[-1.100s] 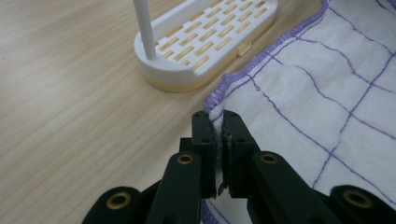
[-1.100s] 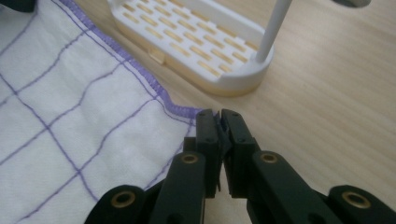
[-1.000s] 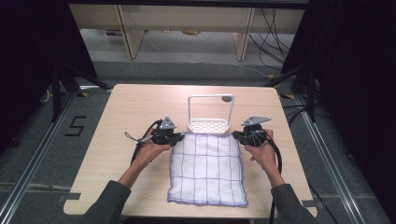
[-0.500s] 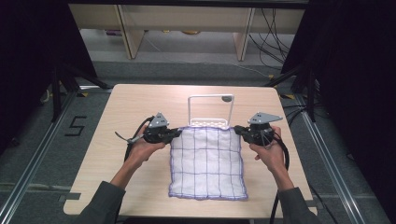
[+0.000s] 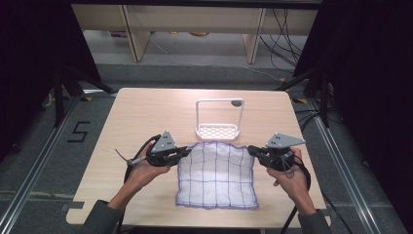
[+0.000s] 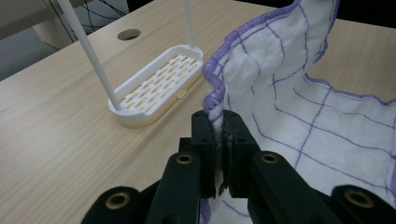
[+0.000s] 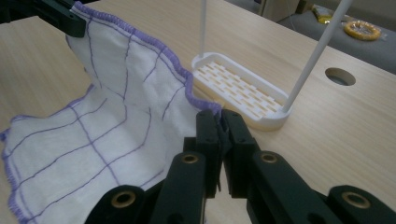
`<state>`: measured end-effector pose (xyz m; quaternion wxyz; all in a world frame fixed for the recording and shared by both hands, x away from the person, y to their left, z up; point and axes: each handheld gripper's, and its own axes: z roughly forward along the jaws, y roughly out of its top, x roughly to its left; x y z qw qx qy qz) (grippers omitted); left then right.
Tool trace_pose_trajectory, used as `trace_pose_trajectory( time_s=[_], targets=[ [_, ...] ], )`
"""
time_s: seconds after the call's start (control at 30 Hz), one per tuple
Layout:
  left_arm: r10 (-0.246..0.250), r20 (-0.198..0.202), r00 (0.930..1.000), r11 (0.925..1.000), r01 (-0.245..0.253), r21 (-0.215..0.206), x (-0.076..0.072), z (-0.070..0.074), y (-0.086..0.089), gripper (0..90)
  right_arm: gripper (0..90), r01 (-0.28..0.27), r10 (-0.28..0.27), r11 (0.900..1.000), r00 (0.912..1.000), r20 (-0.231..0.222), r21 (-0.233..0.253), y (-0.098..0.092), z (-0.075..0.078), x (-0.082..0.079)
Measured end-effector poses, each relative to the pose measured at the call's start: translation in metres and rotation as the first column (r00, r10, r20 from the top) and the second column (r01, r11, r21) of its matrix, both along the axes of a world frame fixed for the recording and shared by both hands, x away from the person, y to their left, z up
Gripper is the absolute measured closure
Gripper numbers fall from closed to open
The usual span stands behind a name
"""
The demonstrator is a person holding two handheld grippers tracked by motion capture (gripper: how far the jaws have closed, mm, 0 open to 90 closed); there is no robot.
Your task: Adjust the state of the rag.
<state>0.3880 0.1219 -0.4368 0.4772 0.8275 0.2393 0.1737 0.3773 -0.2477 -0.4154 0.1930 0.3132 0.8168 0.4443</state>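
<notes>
A white cloth with a purple grid and purple hem (image 5: 216, 174) lies on the wooden table (image 5: 146, 117), its far edge lifted. My left gripper (image 5: 184, 152) is shut on the cloth's far left corner; in the left gripper view the cloth (image 6: 299, 93) rises from between the pinched jaws of that gripper (image 6: 220, 122). My right gripper (image 5: 252, 150) is shut on the far right corner; the right gripper view has its jaws (image 7: 219, 122) clamped on the hem of the cloth (image 7: 107, 107). The near half of the cloth rests flat.
A white slotted rack with a tall wire hoop (image 5: 217, 130) stands just beyond the cloth's far edge, close to both grippers (image 6: 159, 84) (image 7: 243, 91). A round hole (image 5: 237, 103) is cut in the table behind it. Shelving and cables lie beyond the table.
Both grippers have moved apart and toward the person, pulling the far edge of the cloth taut and drawing the cloth away from the rack.
</notes>
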Motion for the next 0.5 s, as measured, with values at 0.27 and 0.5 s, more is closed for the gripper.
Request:
trace_pose_trajectory(
  time_s=[0.27,0.5],
  targets=[
    [-0.052,-0.022,0.9984,0.9982,0.053,0.028,-0.034,-0.014,0.007,84.1,86.8,-0.022,0.021,0.999,0.9997,-0.008,-0.024,-0.004,-0.013,-0.025],
    [-0.090,-0.020,0.9958,0.9930,0.091,0.076,-0.048,-0.030,0.001,83.9,86.8,-0.047,0.046,0.999,0.9985,-0.030,-0.027,-0.005,-0.027,-0.043]
  ],
)
